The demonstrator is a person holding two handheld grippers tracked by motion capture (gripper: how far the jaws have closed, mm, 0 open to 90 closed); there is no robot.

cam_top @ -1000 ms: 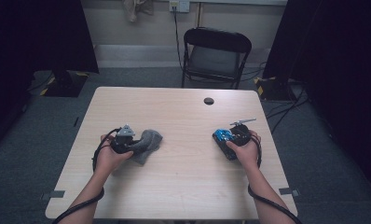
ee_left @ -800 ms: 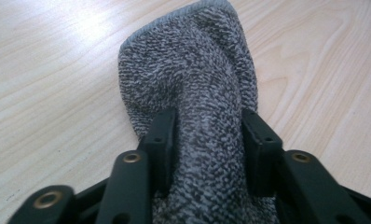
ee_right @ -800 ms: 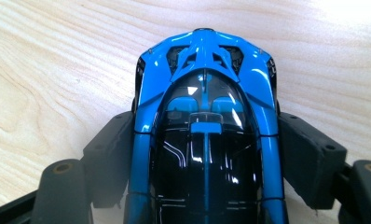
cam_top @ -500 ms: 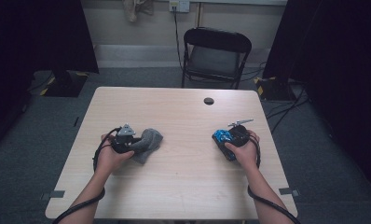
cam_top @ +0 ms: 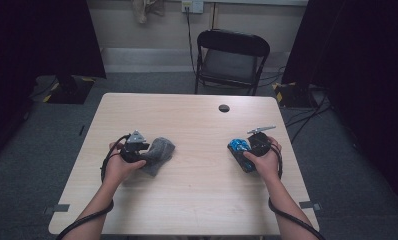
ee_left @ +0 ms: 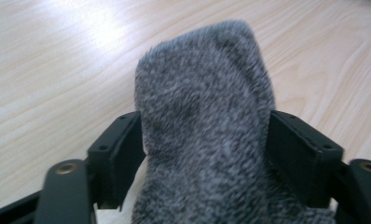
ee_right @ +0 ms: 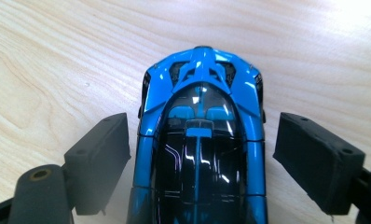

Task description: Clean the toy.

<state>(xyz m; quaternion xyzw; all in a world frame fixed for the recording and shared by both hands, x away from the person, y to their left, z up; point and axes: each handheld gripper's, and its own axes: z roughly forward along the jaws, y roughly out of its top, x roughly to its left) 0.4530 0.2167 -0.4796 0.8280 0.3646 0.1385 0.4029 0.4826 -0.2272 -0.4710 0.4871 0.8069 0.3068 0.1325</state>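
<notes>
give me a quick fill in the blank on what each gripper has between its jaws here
1. The soft fuzzy cloth between the left gripper's jaws is ____ in colour.
2. The right gripper's jaws stand apart on either side of a glossy blue and black toy ____.
3. Both things lie on a light ____ table.
4. Beyond the table stands an empty black folding ____.

Missing words: grey; car; wooden; chair
</notes>
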